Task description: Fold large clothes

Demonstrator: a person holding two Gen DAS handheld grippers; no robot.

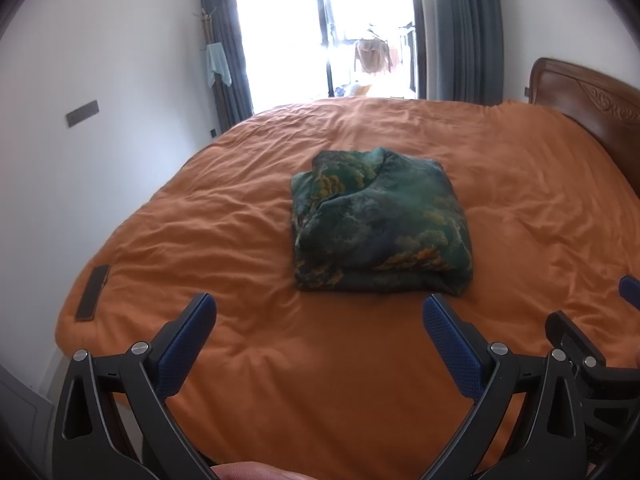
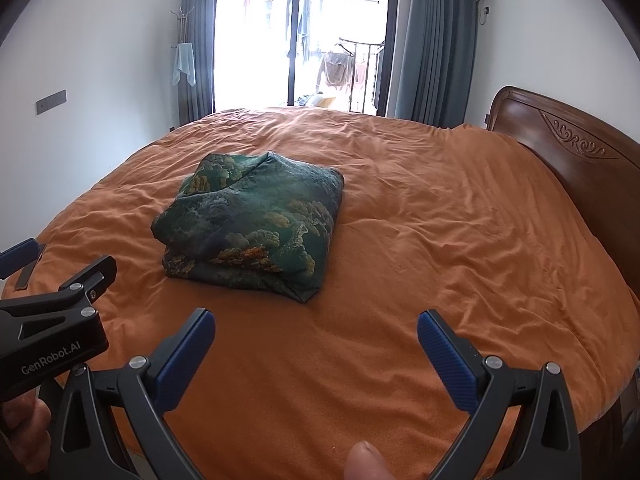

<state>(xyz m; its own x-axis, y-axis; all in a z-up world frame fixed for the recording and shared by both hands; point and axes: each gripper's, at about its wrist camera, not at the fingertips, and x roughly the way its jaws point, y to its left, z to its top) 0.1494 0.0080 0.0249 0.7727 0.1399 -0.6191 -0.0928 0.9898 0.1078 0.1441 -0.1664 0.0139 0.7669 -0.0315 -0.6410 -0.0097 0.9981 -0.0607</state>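
Observation:
A dark green patterned garment (image 1: 380, 224) lies folded into a thick square bundle in the middle of the orange bed cover (image 1: 280, 360); it also shows in the right wrist view (image 2: 252, 228). My left gripper (image 1: 320, 312) is open and empty, held above the cover just in front of the bundle. My right gripper (image 2: 316, 328) is open and empty, in front of and to the right of the bundle. The right gripper's fingers (image 1: 576, 340) show at the right edge of the left view; the left gripper's body (image 2: 52, 324) shows at the left of the right view.
A dark phone (image 1: 93, 293) lies near the bed's left edge. A wooden headboard (image 2: 568, 148) stands at the right. A glass balcony door (image 2: 300, 36) with grey curtains is beyond the bed. White walls flank the bed.

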